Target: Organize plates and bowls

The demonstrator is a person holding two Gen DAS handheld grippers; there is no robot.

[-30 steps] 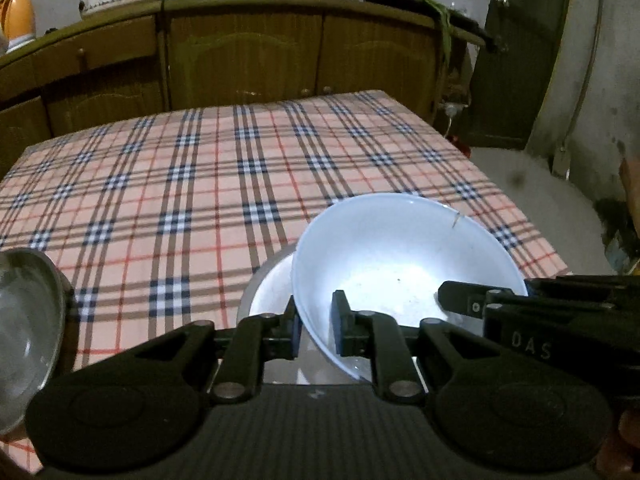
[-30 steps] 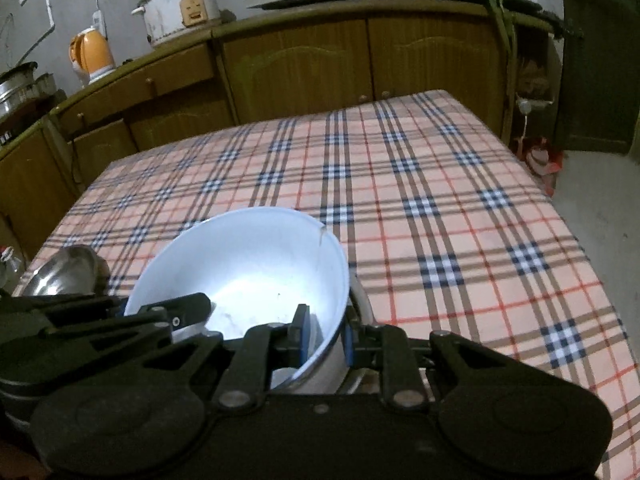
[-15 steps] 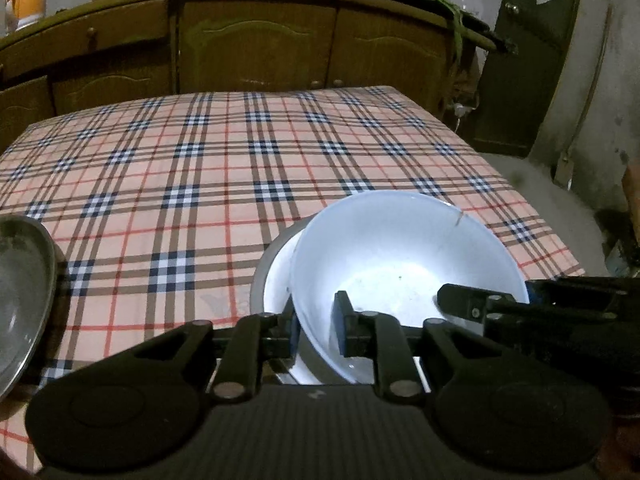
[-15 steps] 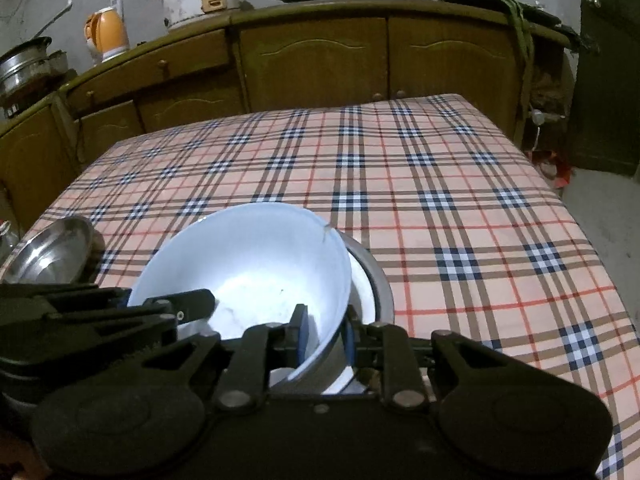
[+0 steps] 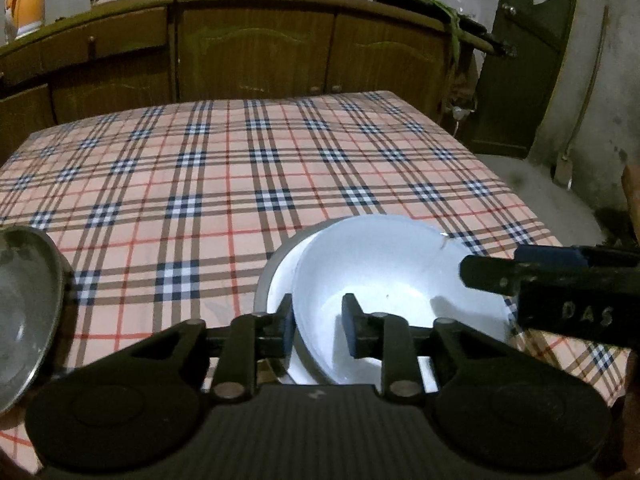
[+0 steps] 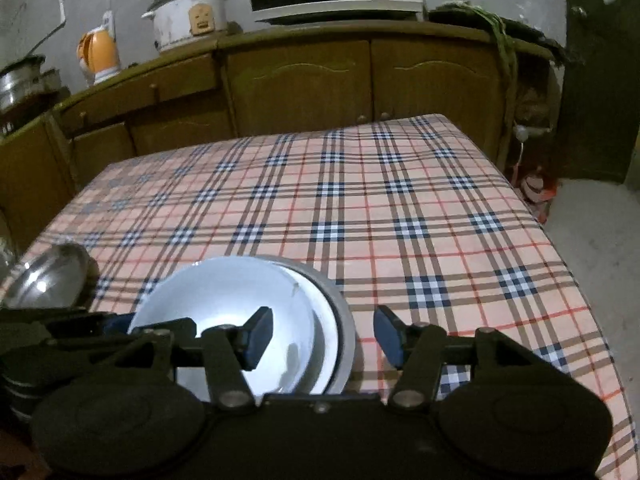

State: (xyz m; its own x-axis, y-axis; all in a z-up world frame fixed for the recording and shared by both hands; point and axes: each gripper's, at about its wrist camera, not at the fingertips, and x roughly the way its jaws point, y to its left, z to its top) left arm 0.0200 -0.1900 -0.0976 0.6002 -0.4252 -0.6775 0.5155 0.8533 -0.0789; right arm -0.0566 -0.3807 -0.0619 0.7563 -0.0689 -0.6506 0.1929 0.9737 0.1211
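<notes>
White round bowl (image 5: 396, 280) is settling into the grey metal-rimmed plate (image 6: 340, 320) near the surface's front edge, for stacking. Both claws have just been opening: right claw (image 6: 324, 336) is gaping wide, left claw (image 5: 318, 326) is standing narrowly apart astride the rim.

Both my wrist cameras look steeply down, close over the white bowl (image 5: 392, 280), probably sharing the bench (image 6: 400, 208).

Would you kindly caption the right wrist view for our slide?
Right gripper, fingers just opened, straddles the rim of the white bowl nested in a grey dish.
</notes>
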